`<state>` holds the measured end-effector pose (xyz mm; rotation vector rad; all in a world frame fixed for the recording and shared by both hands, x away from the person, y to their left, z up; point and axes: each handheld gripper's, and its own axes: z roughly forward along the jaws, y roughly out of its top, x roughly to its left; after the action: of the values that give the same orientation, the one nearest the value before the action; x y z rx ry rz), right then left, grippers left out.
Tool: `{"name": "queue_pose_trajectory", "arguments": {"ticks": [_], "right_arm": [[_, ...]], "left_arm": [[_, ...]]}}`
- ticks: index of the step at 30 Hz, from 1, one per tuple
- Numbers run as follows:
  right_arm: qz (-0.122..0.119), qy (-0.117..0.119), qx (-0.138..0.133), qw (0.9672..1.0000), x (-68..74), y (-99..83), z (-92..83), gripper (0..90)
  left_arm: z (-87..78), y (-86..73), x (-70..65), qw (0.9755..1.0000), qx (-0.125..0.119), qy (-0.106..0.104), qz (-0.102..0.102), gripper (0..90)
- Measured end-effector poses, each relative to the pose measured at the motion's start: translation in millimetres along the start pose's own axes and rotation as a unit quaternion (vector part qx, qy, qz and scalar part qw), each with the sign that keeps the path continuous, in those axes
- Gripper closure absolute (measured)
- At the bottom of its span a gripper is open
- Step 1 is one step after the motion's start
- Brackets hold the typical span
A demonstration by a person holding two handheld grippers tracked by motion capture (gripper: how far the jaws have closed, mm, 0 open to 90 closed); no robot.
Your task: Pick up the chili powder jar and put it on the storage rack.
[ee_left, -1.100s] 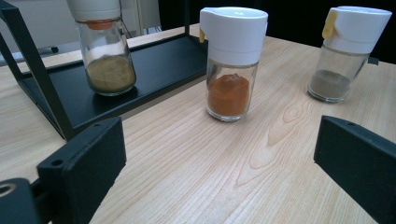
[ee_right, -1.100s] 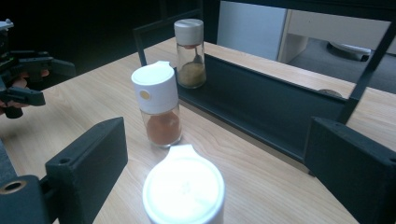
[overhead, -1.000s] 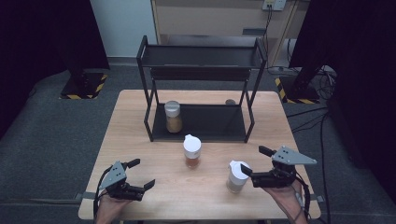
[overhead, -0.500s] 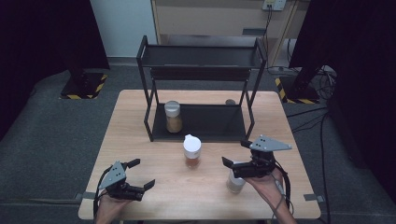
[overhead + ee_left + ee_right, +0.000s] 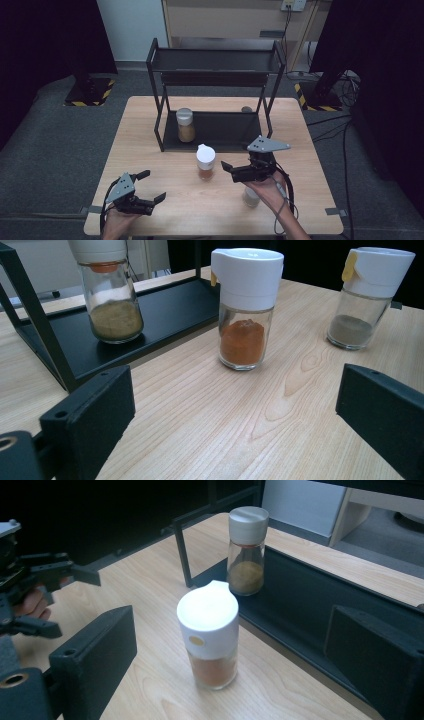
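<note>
High view, right gripper (image 5: 226, 168) jaws spread wide, empty, aimed at white-capped glass jar of orange powder (image 5: 205, 162), left gripper (image 5: 153, 186) likewise wide open, empty, near table's front edge.

Light wooden table (image 5: 140, 145) on grey carpet (image 5: 55, 145). At the back of it, a black 2-tier metal rack (image 5: 215, 60). On the bottom shelf, left end, 1 upright glass jar of yellowish powder (image 5: 185, 125) with a pale cap. Near the front right of the table, a jar of grey powder (image 5: 367, 295), white lid with a yellow tab. Beyond, a beige cabinet (image 5: 225, 15), cables (image 5: 345, 80) and 2 yellow-and-black striped bases (image 5: 90, 92).
</note>
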<state>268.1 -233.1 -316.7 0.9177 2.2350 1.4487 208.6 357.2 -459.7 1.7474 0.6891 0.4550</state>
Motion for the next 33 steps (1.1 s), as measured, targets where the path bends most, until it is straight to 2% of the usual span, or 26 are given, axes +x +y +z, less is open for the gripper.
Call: {"name": "queue_pose_trajectory", "arguments": {"ticks": [6, 13, 21, 28, 33], "right_arm": [[-0.009, 0.004, 0.012, 0.9999, 9.3, 9.2, 18.7, 6.9], [-0.006, 0.003, 0.025, 0.9997, 16.5, 18.8, 41.5, 7.0], [-0.002, -0.021, 0.048, 0.9986, 29.3, 24.6, 70.5, 7.3], [0.004, -0.035, 0.077, 0.9964, 33.0, 25.3, 94.5, 7.8], [0.013, -0.036, 0.092, 0.9951, 31.5, 23.1, 106.8, 8.2]], "left_arm": [[-0.2, 0.0, 0.0, 1.0, 0.0, -0.001, 0.001, 1.5], [-0.4, -0.1, 0.0, 1.0, -0.001, -0.001, 0.001, 1.5], [-1.1, -0.3, -0.1, 1.0, -0.002, 0.0, 0.002, 1.5], [-1.1, -0.3, -0.3, 1.0, -0.003, -0.001, 0.004, 1.5], [-1.2, -0.5, -0.2, 1.0, -0.004, -0.001, 0.005, 1.5]]}}
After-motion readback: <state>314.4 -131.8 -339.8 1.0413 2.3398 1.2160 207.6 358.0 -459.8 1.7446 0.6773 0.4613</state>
